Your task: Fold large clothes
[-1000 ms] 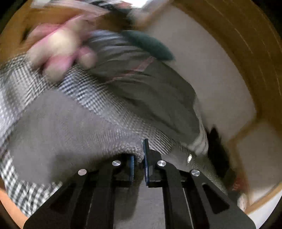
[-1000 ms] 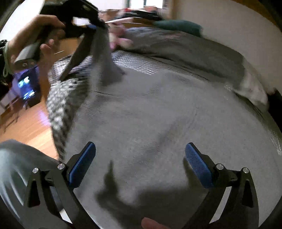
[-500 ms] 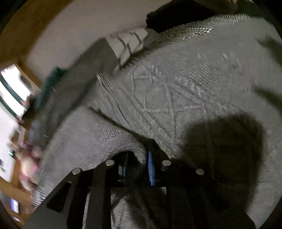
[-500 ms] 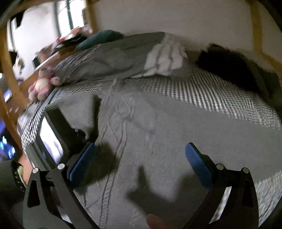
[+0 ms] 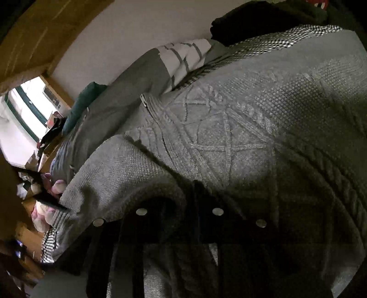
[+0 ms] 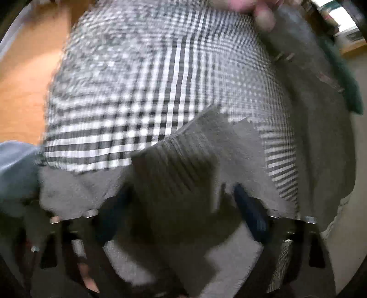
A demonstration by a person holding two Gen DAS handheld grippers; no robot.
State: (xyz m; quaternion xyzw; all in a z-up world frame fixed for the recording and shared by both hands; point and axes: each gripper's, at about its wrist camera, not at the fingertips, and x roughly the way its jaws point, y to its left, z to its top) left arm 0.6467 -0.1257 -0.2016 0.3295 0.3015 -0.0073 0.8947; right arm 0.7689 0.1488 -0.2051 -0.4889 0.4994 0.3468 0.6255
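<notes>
The grey cable-knit sweater (image 5: 240,142) lies spread over the bed, filling the centre and right of the left wrist view, its raised diamond pattern running from the middle toward the lower right. A sleeve (image 5: 110,174) is folded across the body, its edge running diagonally from centre toward the lower left, where the ribbed cuff (image 5: 58,220) ends close to the bed's edge. The left gripper (image 5: 181,206) sits low in the frame, deep in shadow; its jaws look drawn together with a roll of knit bunched at them, though it is too dark to say for certain that they pinch it.

In the right wrist view, blurred by motion, the right gripper (image 6: 181,201) has its blue pads (image 6: 250,208) set wide apart, and a ribbed hem (image 6: 174,165) of the sweater lies between them, not clamped. Above that hem the black-and-white checked bedspread (image 6: 142,87) lies bare up to the top of the frame, and wooden floor (image 6: 25,68) shows along the left edge beyond it.

The sweater's far edge meets a strip of checked bedspread at upper right in the left wrist view. Just beyond it are a grey pillow with white stripes (image 5: 160,68) and a dark garment (image 5: 263,20) against the pale wall (image 5: 137,29). A teal cushion (image 5: 84,100) lies at centre left, and a pink soft toy (image 5: 52,190) sits at the left edge, just beside the sleeve.
</notes>
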